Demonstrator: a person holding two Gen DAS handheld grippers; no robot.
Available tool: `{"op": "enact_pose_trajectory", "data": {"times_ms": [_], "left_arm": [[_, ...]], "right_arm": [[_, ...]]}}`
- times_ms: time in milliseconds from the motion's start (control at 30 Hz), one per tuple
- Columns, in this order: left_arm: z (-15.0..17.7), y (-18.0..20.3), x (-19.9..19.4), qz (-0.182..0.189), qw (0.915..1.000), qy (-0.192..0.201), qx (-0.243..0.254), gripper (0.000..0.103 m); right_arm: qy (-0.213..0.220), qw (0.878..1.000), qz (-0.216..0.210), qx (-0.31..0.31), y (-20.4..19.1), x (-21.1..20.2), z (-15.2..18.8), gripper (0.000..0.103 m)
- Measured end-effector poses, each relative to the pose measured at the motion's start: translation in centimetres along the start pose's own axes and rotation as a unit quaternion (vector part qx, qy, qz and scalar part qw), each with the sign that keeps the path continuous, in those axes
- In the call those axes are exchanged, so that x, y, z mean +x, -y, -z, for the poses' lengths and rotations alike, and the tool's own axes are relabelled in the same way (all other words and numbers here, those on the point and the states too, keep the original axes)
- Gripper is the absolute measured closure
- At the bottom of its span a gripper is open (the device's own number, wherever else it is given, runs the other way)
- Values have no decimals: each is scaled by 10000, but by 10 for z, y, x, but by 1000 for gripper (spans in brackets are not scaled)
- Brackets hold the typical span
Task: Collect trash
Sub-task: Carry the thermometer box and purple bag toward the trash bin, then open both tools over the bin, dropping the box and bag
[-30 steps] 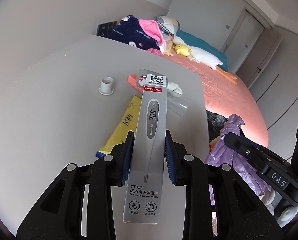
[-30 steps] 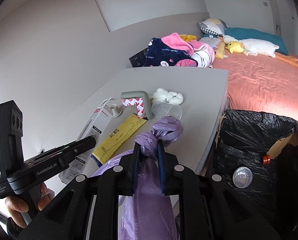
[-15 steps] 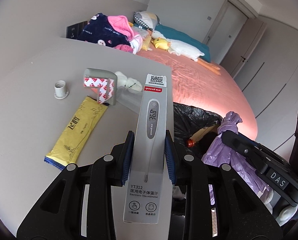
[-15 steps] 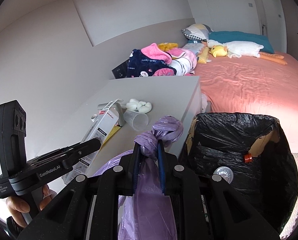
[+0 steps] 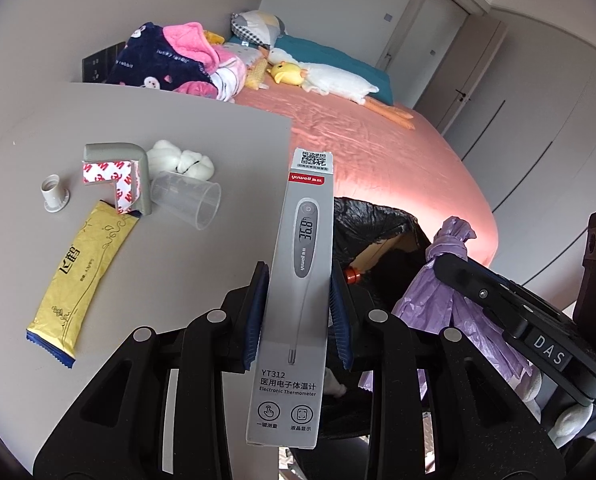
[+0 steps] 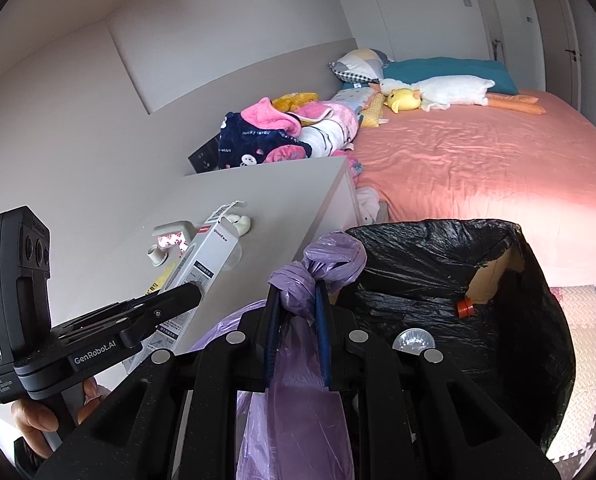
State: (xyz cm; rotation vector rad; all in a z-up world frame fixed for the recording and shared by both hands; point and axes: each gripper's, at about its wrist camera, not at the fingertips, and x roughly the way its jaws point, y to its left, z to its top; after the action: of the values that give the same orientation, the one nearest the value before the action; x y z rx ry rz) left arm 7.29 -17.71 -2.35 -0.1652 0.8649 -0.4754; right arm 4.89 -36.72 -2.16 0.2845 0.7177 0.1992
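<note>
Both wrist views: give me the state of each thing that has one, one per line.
Thermometer box: clamped in the left gripper, standing upright.
Purple bag: knotted shut, pinched below the knot by the right gripper.
Bin: open, black liner in, bottle inside.
Clear cup: tipped on its side.
Yellow sachet: flat on the table.

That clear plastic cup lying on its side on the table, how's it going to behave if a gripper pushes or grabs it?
The clear plastic cup lies on its side, so a push would probably roll it in a curve, since it tapers. Its thin see-through wall suggests it is light and may flex or crack under a hard squeeze. It lies beside the grey corner guard, which may block a roll that way.
</note>
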Motion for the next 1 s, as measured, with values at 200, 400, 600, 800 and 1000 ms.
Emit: {"op": "enact_pose_trajectory", "data": {"times_ms": [200,400,600,800,1000], "left_arm": [[-6,17,11,183,9997,-94,146,73],[-11,38,23,446,9983,-202,318,73],[-13,51,34,664,9964,-342,413,73],[-15,58,41,804,9948,-442,452,73],[-15,62,50,913,9931,-569,458,73]], "right_arm": [[106,9997,173,126,18,-8,-2,85],[206,9985,383,331,41,-17,-8,85],[260,9968,568,495,61,-25,-11,85],[272,9953,677,636,76,-30,-11,85],[216,9945,753,699,84,-28,-11,85]]}}
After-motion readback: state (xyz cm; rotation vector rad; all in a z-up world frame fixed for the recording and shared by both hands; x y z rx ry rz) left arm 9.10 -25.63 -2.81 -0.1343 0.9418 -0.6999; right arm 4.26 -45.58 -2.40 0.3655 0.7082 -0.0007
